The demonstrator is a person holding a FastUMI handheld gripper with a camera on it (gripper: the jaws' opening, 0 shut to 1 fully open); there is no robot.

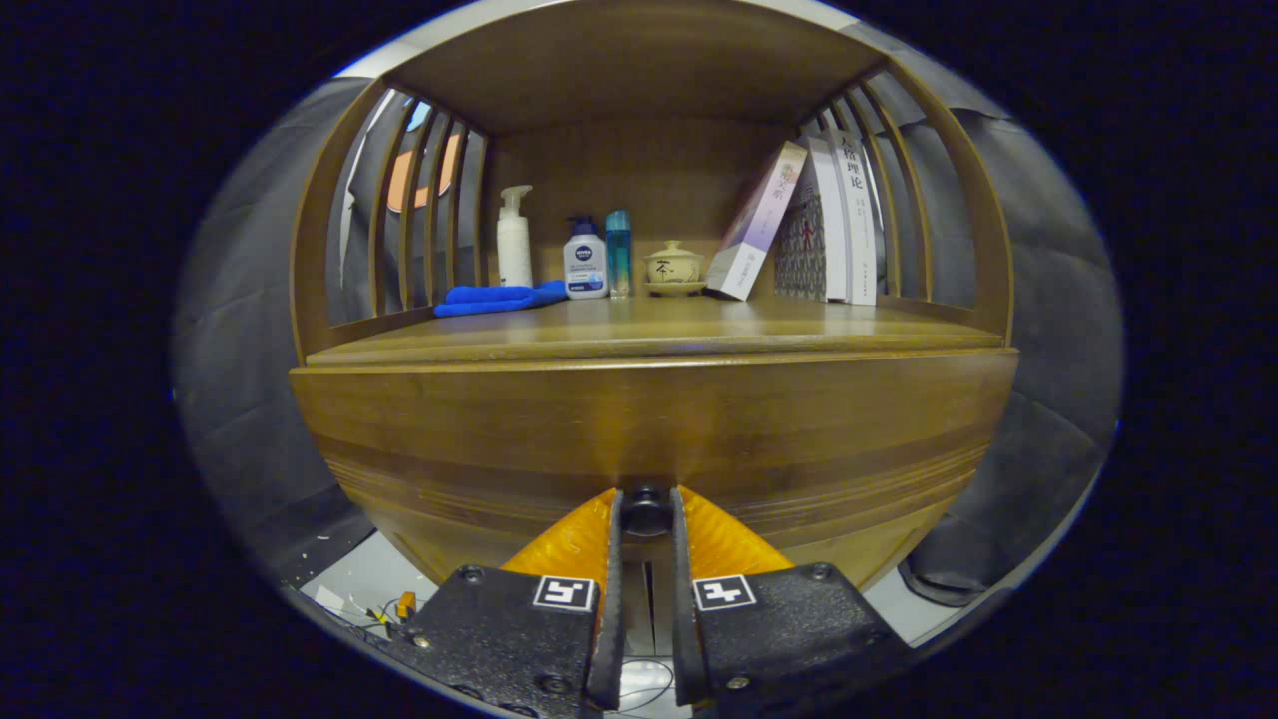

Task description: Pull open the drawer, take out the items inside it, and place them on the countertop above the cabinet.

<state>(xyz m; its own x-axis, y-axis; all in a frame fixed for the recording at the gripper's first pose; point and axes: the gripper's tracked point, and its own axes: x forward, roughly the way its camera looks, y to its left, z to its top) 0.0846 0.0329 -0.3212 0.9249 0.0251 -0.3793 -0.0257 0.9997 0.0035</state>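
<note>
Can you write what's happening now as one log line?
step: grip knob | gripper: shut on knob | drawer: closed | countertop: bottles, cloth, cup, books

The gripper (646,519) has two textured black finger mounts; each bears a square black-and-white marker and round screws; thin flat fingers (609,589) run forward.
</note>
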